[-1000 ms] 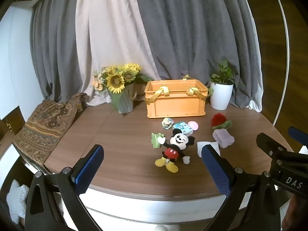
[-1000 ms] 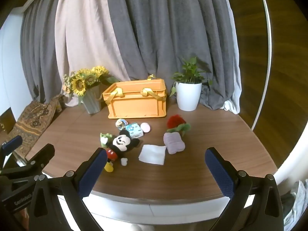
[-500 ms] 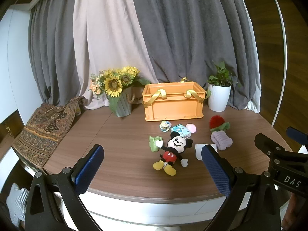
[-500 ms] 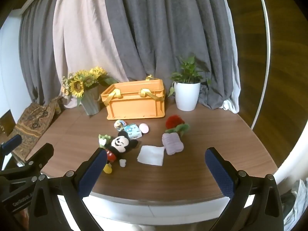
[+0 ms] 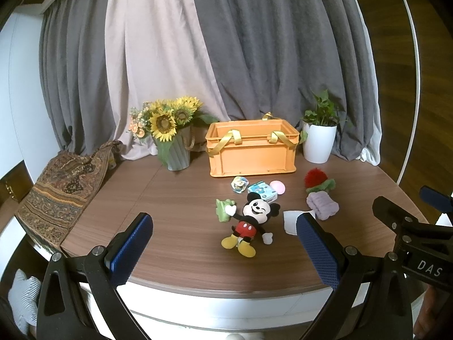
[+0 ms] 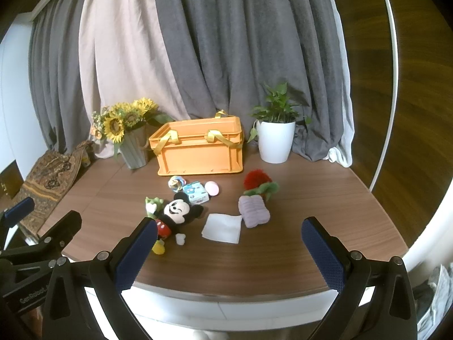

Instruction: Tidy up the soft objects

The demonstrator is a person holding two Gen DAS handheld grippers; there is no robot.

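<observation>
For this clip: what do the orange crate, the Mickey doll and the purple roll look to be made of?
Orange crate: rigid moulded plastic, matte, with ribbed walls; its yellow handles look like ribbon or webbing.
Mickey doll: stuffed plush fabric, with a soft fuzzy outline and a slack pose.
Purple roll: apparently ribbed fleece or terry cloth; the exact fabric is unclear.

"DAS" reads on the right tongs [image 5: 424,263]; "GenRobot" on the left tongs [image 6: 31,297].

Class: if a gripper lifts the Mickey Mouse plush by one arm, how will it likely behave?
The Mickey Mouse plush looks stuffed and soft, so it would probably sag. Its big head may swing downward. Lying flat with splayed limbs on the table, it seems unlikely to roll.
</observation>
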